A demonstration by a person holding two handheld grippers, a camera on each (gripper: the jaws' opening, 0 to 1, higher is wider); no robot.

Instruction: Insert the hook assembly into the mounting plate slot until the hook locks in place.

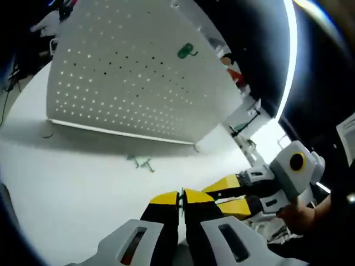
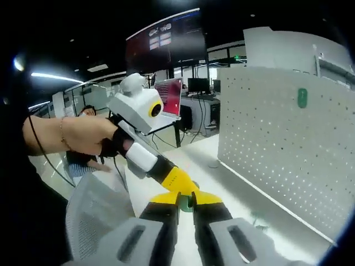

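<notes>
So the left gripper (image 1: 181, 200) has its jaws pinched together with nothing visible between them, a small green hook (image 1: 142, 162) lying on the white table (image 1: 66, 183) just ahead of its tips. The right gripper (image 2: 186, 203) looks clamped on something green, probably a hook. I'd line that up square with the pegboard (image 2: 277, 133) holes off to its right, near the hook already hanging there (image 2: 302, 97), then push in slowly.

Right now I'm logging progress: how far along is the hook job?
Done: one green hook already hangs on the pegboard. In hand: the right gripper shows something green between its jaws, likely a hook. Left: inserting it, and a hook lying on the table. Left gripper is shut.
</notes>
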